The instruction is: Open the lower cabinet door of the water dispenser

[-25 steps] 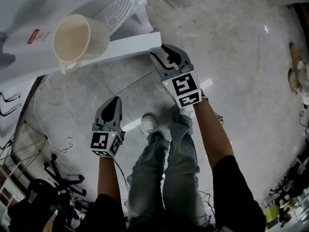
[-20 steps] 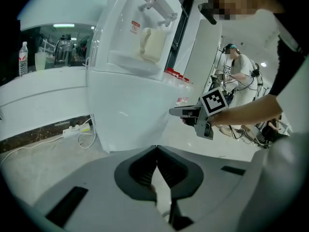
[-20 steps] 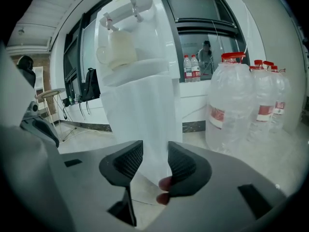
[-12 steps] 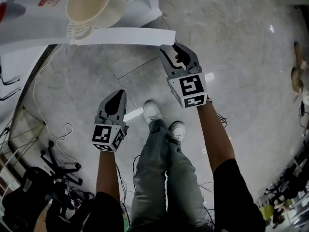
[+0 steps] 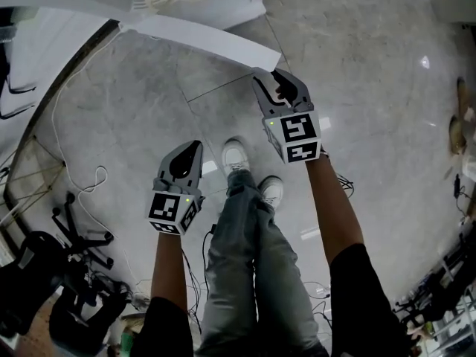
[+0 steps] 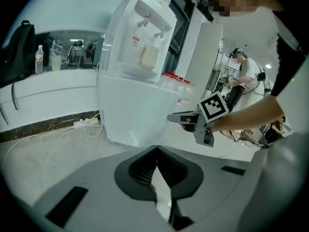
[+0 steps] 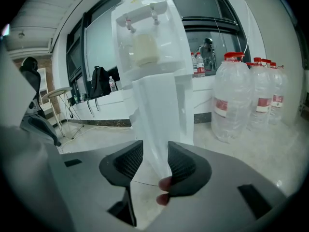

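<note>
The top edge of the head view cuts off the water dispenser [image 6: 137, 62]. Only its lower cabinet door [image 5: 201, 34] shows there, swung out as a white panel seen edge-on. I cannot make out the cabinet interior behind it. My right gripper [image 5: 277, 80] clamps the door's free edge, with the jaws set wide around the panel. My left gripper [image 5: 187, 155] is empty, jaws together, well apart from the door. The floor [image 5: 372, 88] is grey polished stone tile. A white cable [image 5: 99, 172] lies at left. Large water bottles [image 7: 234, 98] stand near the dispenser.
</note>
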Demonstrator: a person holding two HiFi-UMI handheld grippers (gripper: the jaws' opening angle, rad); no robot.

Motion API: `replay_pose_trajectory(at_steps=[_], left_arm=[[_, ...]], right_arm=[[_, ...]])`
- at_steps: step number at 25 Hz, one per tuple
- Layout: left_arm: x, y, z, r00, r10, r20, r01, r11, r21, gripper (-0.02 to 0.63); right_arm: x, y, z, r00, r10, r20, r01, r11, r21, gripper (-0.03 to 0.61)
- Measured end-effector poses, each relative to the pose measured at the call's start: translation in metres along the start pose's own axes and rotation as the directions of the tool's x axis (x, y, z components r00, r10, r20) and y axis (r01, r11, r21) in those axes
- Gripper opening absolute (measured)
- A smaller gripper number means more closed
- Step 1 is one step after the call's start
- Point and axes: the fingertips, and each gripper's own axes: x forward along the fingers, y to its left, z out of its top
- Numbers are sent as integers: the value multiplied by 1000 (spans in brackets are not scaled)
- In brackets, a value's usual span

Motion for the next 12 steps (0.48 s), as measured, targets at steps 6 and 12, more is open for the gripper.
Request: replay_pose_trajectory(at_steps=[6,12], left_arm=[[-33,-3,-17,1000,18,-9,-19,999,-29,12],[-57,-6,-38,1000,-1,-9,1,999,-33,12]], right_arm=[[-9,28,-11,999,18,-44,-18,1000,-4,172],[-16,64,-25,997,38,-62,-40,999,-31,164]])
